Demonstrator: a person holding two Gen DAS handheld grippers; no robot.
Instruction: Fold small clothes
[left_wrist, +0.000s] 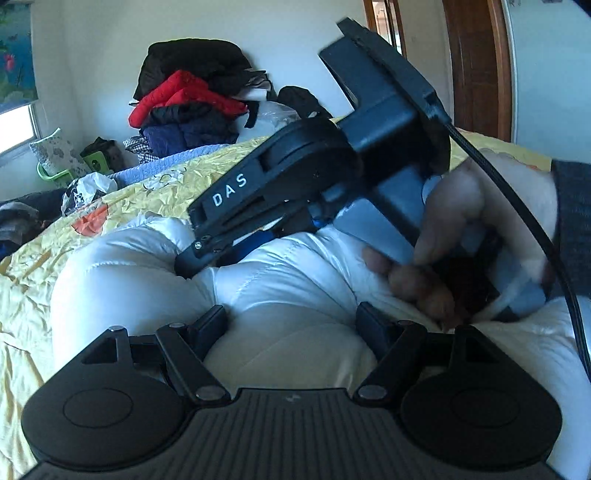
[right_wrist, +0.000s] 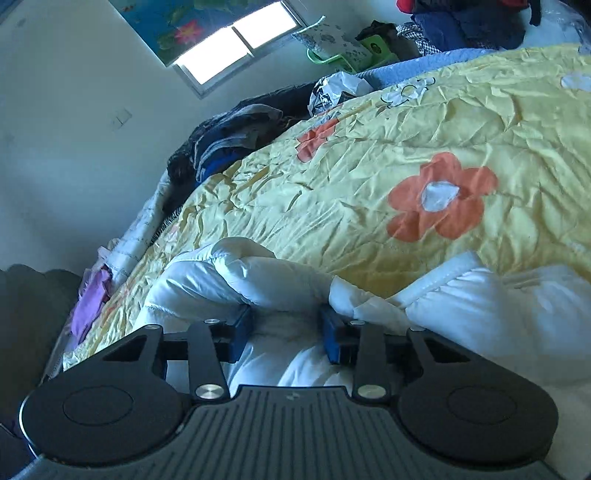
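A white puffy padded garment (left_wrist: 140, 280) lies on the yellow flowered bedspread (left_wrist: 33, 266). My left gripper (left_wrist: 291, 325) is open, its fingers pressed down into the white padding on both sides of a bulge. My right gripper (left_wrist: 192, 258) comes in from the upper right, held by a hand (left_wrist: 461, 229), its tips pushed into a crease of the garment. In the right wrist view the right gripper (right_wrist: 286, 334) stands open with white garment (right_wrist: 498, 325) bunched between its blue pads (right_wrist: 242, 332).
A pile of red, black and navy clothes (left_wrist: 192, 99) sits at the bed's far side by the wall. A plastic bag (left_wrist: 86, 192) and green basket (left_wrist: 55, 173) lie at the left. Dark clothes (right_wrist: 229, 136) hang at the bed edge. A wooden door frame (left_wrist: 476, 66) is at right.
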